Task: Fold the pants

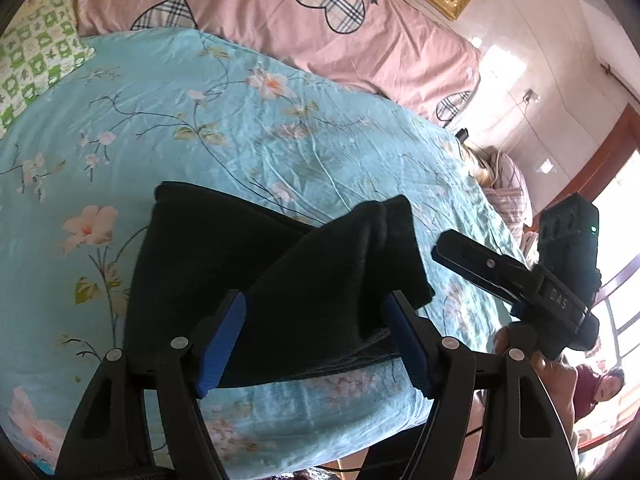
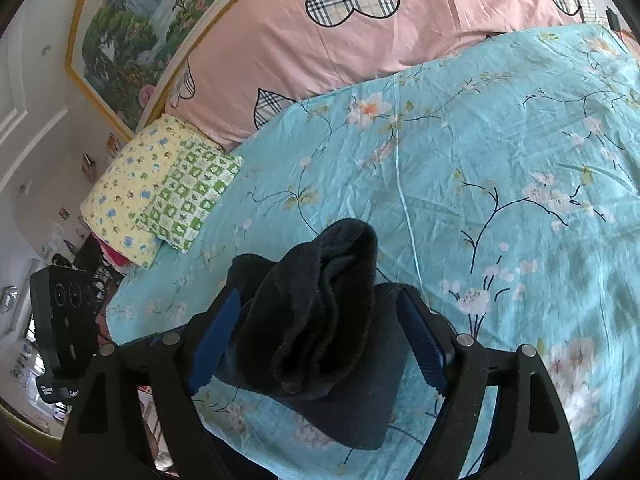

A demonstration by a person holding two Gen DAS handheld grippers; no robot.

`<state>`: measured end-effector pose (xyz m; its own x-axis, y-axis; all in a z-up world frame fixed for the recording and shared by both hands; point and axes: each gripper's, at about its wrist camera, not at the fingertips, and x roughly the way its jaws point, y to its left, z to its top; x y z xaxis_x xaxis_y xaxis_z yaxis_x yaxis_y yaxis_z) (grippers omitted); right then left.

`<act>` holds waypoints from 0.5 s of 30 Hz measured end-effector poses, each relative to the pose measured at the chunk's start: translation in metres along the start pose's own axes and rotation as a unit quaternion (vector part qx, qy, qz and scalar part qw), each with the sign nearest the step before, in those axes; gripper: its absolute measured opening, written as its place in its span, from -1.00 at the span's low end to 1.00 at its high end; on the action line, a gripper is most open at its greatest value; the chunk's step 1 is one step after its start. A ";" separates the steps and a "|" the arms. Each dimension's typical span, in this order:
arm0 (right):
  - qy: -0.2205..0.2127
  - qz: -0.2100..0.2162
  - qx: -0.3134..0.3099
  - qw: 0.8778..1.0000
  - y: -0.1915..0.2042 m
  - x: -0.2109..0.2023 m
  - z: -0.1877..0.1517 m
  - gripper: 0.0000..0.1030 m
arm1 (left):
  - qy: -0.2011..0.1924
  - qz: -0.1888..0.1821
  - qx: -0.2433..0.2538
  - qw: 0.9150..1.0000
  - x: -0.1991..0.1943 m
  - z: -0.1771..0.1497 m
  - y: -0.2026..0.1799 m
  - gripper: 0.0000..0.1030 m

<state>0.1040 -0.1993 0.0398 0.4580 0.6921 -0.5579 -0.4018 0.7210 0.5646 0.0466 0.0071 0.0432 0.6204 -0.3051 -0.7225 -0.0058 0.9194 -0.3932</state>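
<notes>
The black pants [image 1: 224, 272] lie folded on the light blue flowered bedsheet [image 1: 200, 120]. My left gripper [image 1: 316, 340] has its blue-padded jaws spread wide over the near edge of the pants, with a raised fold of cloth [image 1: 360, 248] between them. The right gripper [image 1: 512, 276] shows at the right in the left wrist view. In the right wrist view my right gripper [image 2: 320, 336] is also spread wide, with a bunched heap of the black pants [image 2: 324, 304] between the pads. No pad visibly presses the cloth.
A pink quilt with plaid hearts [image 1: 280, 12] lies along the far side of the bed. A yellow and green patterned pillow [image 2: 160, 188] sits at the bed's corner. A gold-framed painting [image 2: 132, 28] hangs on the wall. The bed's near edge [image 1: 320, 436] is just below the grippers.
</notes>
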 end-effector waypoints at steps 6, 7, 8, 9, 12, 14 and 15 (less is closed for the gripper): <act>-0.006 -0.021 -0.012 1.000 0.018 -0.004 -0.001 0.70 | -0.007 0.005 -0.017 1.000 -0.007 0.001 0.015 0.44; -0.006 -0.026 -0.014 1.000 0.021 -0.004 -0.001 0.74 | -0.009 0.008 -0.020 1.000 -0.008 0.001 0.018 0.44; -0.005 -0.034 -0.016 0.999 0.024 -0.004 -0.001 0.77 | -0.011 0.010 -0.023 1.000 -0.009 0.001 0.021 0.44; -0.003 -0.043 -0.018 0.999 0.027 -0.003 -0.001 0.82 | -0.013 0.011 -0.024 1.000 -0.010 0.001 0.024 0.44; -0.001 -0.065 -0.027 0.998 0.036 -0.001 0.001 0.84 | -0.015 0.018 -0.030 0.999 -0.012 0.002 0.033 0.46; -0.005 -0.084 -0.026 0.996 0.039 0.000 0.001 0.86 | -0.016 0.019 -0.035 0.999 -0.012 0.003 0.039 0.48; -0.008 -0.086 -0.020 0.996 0.039 0.001 0.002 0.87 | -0.017 0.020 -0.040 0.999 -0.012 0.004 0.042 0.50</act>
<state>0.0901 -0.1708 0.0625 0.5356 0.5570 -0.6348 -0.3470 0.8304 0.4359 0.0421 0.0507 0.0379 0.6444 -0.2589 -0.7195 -0.0920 0.9078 -0.4092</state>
